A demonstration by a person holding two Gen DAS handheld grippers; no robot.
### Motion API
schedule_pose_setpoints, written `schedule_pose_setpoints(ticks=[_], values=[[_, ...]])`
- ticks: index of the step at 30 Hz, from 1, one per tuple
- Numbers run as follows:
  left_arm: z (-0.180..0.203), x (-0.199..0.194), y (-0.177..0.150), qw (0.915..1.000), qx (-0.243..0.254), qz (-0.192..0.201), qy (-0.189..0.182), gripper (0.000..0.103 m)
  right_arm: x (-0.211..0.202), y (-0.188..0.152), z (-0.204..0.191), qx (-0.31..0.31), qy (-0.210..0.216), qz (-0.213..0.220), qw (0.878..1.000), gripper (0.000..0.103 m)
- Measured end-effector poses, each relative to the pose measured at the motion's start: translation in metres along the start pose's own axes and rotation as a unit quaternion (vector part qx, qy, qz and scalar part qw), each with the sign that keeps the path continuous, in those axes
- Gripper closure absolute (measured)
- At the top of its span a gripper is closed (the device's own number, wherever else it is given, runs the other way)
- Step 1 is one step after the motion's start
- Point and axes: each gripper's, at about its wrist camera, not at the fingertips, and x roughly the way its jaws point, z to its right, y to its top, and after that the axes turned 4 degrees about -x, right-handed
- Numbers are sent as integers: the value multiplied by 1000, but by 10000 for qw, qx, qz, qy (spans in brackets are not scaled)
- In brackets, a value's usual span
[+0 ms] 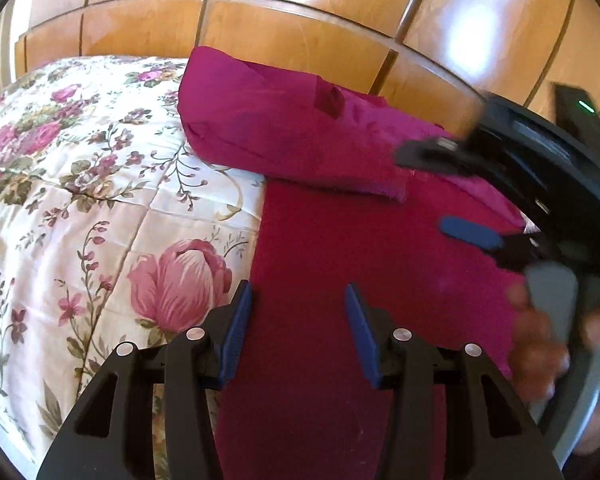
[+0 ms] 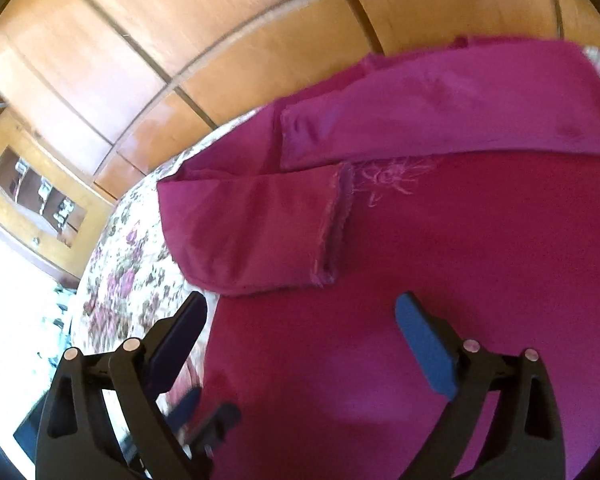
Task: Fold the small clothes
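A magenta garment point(image 1: 340, 248) is seen spread flat on a floral quilt point(image 1: 80, 200), with wooden wardrobe panels point(image 1: 260, 32) behind the bed. In the left wrist view the left gripper point(image 1: 298, 312) is held low over the garment's near strip, jaws set wide, nothing between the blue pads point(image 1: 236, 328); the left pad sits at the garment's left edge where cloth meets quilt, the right pad over the cloth. Whether the pads touch the fabric cannot be told. One sleeve point(image 1: 284, 136) is seen folded across the top of the garment, its cuff end lying on the body panel. The right gripper point(image 1: 440, 188) is caught in the same view at the right, blurred, jaws spread, with one black finger over the folded sleeve and one blue pad over the body panel; nothing is seen clamped. A hand point(image 1: 540, 340) is visible on its handle, blurred. In the right wrist view the right gripper point(image 2: 300, 316) is shown wide open above the garment point(image 2: 420, 300), empty. Both sleeves are seen folded inward there: the nearer sleeve point(image 2: 252, 224) ends in a frayed cuff, the far sleeve point(image 2: 440, 112) lies across the top. Loose pale threads point(image 2: 388, 178) are noted on the body just beside the cuff. The left gripper point(image 2: 204, 412) is seen at lower left, blurred, at the garment edge. A mirrored cabinet point(image 2: 36, 196) is visible at far left.
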Motion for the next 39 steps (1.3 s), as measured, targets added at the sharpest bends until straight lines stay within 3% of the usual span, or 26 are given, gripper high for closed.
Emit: schedule_pose_setpoints(ticks=[4, 7, 9, 19, 25, 33, 39], values=[[0, 3, -3, 10000, 32, 27, 55, 50, 28, 23, -1, 3, -289, 11, 9996, 23], [2, 5, -4, 9999, 111, 68, 112, 50, 42, 38, -10, -141, -451, -97, 9988, 60], [3, 6, -5, 9997, 166, 85, 141, 49, 47, 46, -19, -358, -501, -182, 9979, 93], [7, 7, -6, 9996, 208, 63, 187, 48, -29, 79, -87, -1489, -156, 705, 9862, 95], [11, 9, 0, 9989, 261, -53, 379, 48, -72, 105, -100, -1811, -196, 1098, 9771, 95], [11, 9, 0, 9983, 346, -197, 422, 48, -119, 146, -55, -1485, -554, 1580, 9746, 95], [11, 10, 4, 9979, 378, -333, 411, 48, -139, 168, 21, -800, -995, 1698, 9772, 95]])
